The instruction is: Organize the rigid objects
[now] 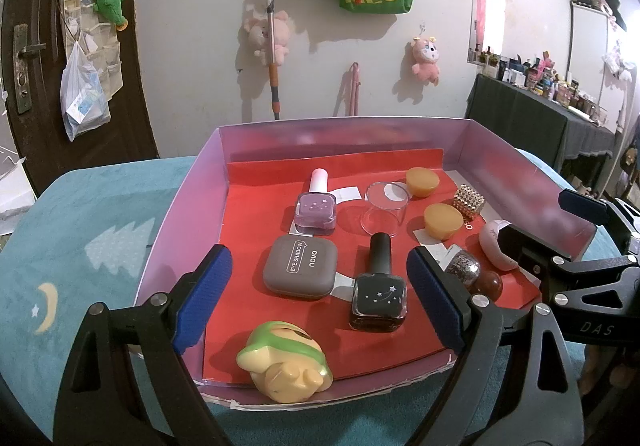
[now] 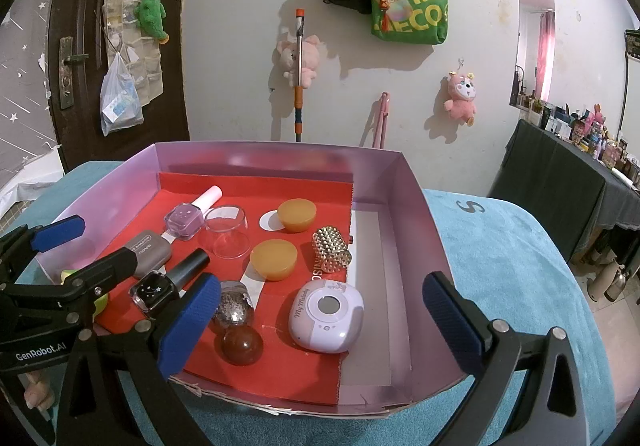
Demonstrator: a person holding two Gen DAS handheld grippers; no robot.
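So both grippers are just parked over the near edge of the pink box (image 2: 280, 156), angled down into it, and neither one has anything in it: the left gripper (image 1: 320, 302) has its blue pads spread wide with nothing pinched between them, and the right gripper (image 2: 324, 320) is spread just as wide with nothing in it either. Everything to be sorted sits inside the box on a red liner (image 2: 304, 362). On the left side there's a purple nail polish (image 1: 316, 208) lying flat, a grey eye shadow compact (image 1: 300, 272) just in front of it, a black nail polish (image 1: 380, 296) beside that, and a green and yellow toy figure (image 1: 286, 362) jammed against the near wall. Middle has a clear cup (image 2: 228, 232) on its side, two amber pucks (image 2: 297, 215) (image 2: 274, 259) and a studded gold cylinder (image 2: 332, 254). Nearer the right gripper are a lilac My Melody gadget (image 2: 326, 316), a glittery ball (image 2: 234, 308) and a dark red ball (image 2: 242, 344) touching each other. My guess is the bare strip along the right wall is where stuff gets lined up, and the black polish framed by the left pads looks like the likely first pick
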